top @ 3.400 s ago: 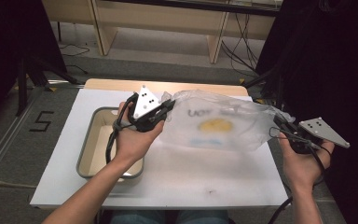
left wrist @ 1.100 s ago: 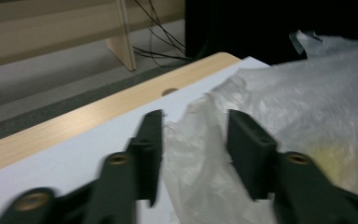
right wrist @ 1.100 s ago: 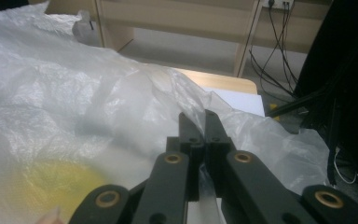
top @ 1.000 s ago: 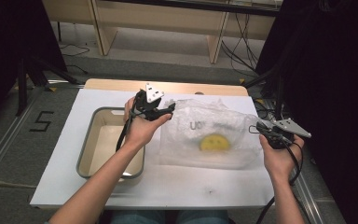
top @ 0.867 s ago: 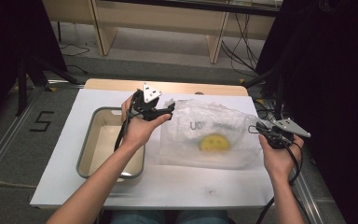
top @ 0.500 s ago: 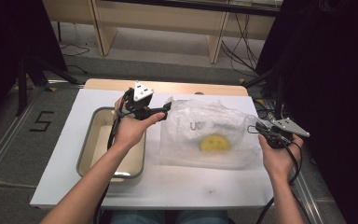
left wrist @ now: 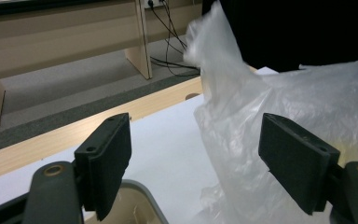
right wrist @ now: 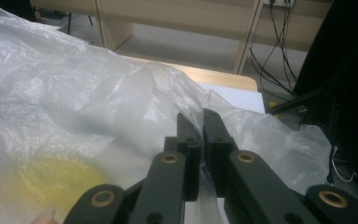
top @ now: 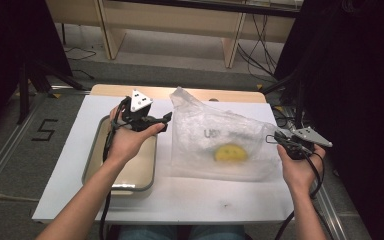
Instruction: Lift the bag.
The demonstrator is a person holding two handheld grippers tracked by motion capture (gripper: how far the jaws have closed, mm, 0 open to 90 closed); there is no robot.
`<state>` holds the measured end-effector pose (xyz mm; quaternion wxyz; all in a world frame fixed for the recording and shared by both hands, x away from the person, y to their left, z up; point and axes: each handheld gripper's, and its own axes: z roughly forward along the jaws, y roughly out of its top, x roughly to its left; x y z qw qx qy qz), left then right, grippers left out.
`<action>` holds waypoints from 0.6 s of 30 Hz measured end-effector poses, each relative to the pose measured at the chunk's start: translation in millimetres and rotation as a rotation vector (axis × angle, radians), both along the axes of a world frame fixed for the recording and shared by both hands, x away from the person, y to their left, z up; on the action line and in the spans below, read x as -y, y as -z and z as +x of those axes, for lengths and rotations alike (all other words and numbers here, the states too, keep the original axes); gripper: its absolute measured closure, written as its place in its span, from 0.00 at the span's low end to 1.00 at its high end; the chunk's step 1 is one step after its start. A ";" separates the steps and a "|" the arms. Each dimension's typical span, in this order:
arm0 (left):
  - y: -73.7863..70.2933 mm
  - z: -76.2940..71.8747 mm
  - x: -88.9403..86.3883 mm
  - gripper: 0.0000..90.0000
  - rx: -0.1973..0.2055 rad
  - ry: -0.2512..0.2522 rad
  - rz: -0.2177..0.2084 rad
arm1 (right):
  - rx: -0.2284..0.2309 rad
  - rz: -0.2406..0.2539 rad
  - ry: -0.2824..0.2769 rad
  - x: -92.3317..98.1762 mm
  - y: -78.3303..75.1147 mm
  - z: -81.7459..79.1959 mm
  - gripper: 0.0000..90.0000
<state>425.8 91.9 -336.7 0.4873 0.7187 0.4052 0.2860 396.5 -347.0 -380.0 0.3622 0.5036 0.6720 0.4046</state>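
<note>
A white table [top: 190,200] stands on a grey carpet floor [top: 180,70] — a black "5" [top: 44,130] is marked on it at the left. Behind runs a pale wooden bench [top: 180,15] with cables [top: 260,50] beneath. Black curtains [top: 360,75] hang at both sides — light is even.

Left claw [top: 164,120] gapes wide, empty — right claw [top: 275,137] pinched tight.

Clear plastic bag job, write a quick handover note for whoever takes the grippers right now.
Left gripper: jaws open, just released, holding nothing, above the beige rectangular tray.
Right gripper: jaws shut on the right edge of the clear plastic bag.
The bag lies on the white table, right of the tray, with a round yellow object inside.
Left, probably: regrasp the bag's left side; its destination is unclear.
</note>
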 end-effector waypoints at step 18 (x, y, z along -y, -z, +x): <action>19.9 -1.3 0.0 0.29 -0.059 0.018 0.026 | 0.037 0.047 0.012 4.2 -4.7 -5.2 0.47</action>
